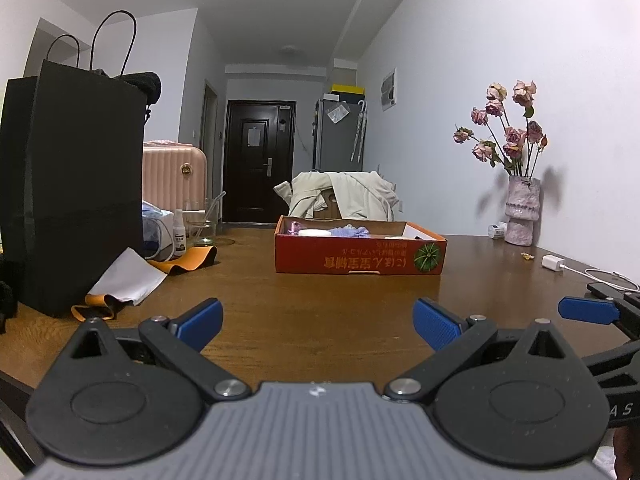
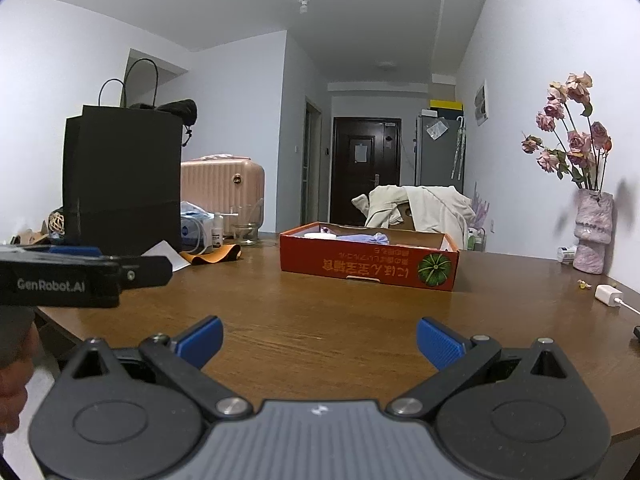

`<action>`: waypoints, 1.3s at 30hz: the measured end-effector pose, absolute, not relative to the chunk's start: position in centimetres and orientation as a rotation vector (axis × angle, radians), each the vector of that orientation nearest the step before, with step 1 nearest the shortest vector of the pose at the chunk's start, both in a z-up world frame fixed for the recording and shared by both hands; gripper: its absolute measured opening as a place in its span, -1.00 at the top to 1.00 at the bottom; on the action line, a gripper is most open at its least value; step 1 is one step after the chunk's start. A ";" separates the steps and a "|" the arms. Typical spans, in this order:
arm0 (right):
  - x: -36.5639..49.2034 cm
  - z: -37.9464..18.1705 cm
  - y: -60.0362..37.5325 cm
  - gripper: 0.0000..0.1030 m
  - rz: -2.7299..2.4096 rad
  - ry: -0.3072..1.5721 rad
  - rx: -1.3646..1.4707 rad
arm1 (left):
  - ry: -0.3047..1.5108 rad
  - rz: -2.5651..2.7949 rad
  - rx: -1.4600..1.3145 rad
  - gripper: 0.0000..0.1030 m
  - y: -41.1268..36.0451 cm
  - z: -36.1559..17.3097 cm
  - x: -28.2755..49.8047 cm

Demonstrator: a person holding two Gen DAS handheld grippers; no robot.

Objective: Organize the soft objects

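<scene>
We hold both tongs low over the near edge of the brown wooden tabletop (image 1: 320, 292), side by side. The left tongs (image 1: 318, 324) stand wide apart with nothing between the blue pads, and the right tongs (image 2: 320, 338) are likewise spread and empty. Ahead of us, near the middle of the tabletop, sits a shallow red cardboard box (image 1: 360, 258) printed with a green pumpkin; inside it lies a lavender soft cloth item (image 1: 352, 231) beside a white round thing we cannot identify. To the left stands a tall black paper bag (image 1: 76, 184), with a white sheet (image 1: 128, 276) and an orange band (image 1: 188, 260) lying at its foot. At the far right, against the wall, a pale vase (image 1: 520, 212) holds dried pink roses (image 1: 506, 128).
</scene>
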State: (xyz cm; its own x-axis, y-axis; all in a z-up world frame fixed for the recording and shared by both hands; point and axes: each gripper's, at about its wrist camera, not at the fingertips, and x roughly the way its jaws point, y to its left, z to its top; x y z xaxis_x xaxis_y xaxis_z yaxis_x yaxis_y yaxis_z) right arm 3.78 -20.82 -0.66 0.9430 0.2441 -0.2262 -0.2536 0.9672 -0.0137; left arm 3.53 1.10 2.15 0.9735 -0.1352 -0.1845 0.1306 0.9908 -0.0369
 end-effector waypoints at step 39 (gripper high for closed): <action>3.4 -0.9 -21.3 -1.00 0.203 0.190 -0.029 | 0.168 -0.134 -0.036 -1.00 1.5 1.5 2.9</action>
